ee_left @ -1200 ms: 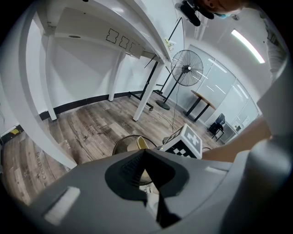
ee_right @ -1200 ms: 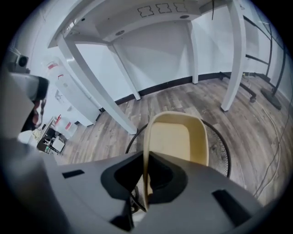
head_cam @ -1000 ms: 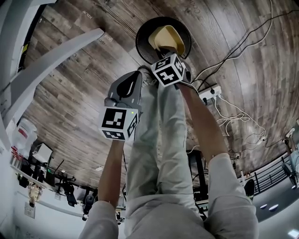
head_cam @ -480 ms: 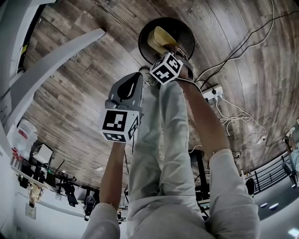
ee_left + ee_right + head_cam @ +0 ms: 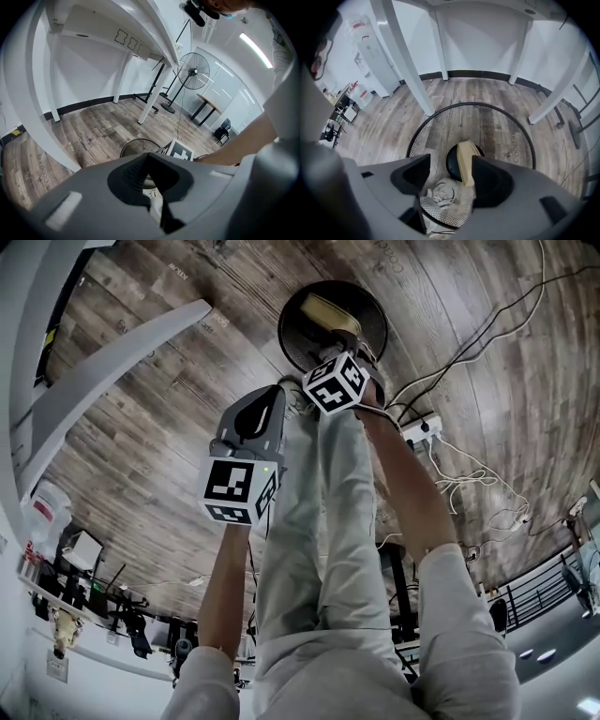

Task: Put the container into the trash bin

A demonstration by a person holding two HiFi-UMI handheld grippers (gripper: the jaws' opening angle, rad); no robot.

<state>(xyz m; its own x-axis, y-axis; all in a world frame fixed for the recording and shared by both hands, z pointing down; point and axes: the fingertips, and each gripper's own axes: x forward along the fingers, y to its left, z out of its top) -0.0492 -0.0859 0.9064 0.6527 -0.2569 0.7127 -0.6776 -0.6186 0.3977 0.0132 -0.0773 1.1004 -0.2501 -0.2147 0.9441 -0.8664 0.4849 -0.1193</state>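
Right tool [image 5: 450, 183] hangs over the bin [image 5: 525, 136], jaws wide and opening, nothing pinched. Container [image 5: 465, 161], a tan flat box, sits tilted inside the bin with one end on the black bottom and white scrap [image 5: 440, 192] near it. The bin mouth is round and open, with bare wood floor [image 5: 393, 126] around it. Desk leg [image 5: 405, 65] is at far left. Left tool [image 5: 149, 157] has its jaws together, empty.
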